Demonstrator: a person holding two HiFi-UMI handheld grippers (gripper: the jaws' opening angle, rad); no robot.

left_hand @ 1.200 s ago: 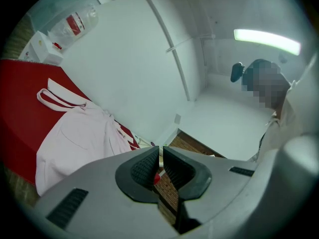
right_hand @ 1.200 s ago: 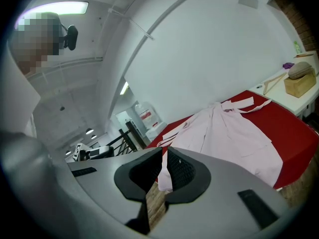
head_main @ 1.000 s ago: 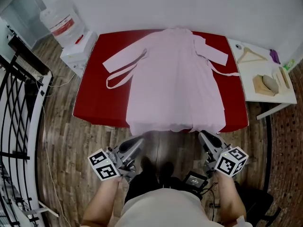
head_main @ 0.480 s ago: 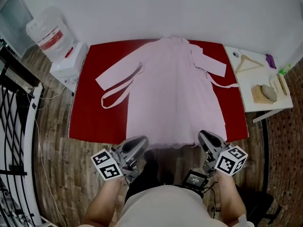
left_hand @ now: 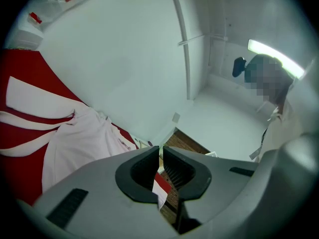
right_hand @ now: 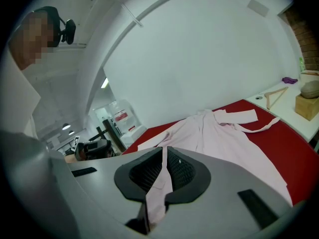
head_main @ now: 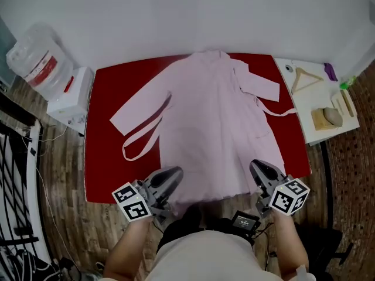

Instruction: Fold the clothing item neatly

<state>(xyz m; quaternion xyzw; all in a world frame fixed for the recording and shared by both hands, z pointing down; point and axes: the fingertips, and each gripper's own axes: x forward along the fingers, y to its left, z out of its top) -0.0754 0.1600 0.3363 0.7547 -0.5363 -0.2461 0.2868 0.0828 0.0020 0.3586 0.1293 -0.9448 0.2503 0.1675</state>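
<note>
Pink robe lies spread flat on the red worktop, collar toward the top of the frame, hem at the bottom edge. I see the left gripper on the hem's lower-left corner, jaws closed on a sliver of pale cloth. The right gripper sits on the lower-right corner, clamped on pink fabric.

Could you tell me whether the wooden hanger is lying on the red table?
No, the wooden hanger lies on the white side table beside the red table.
</note>
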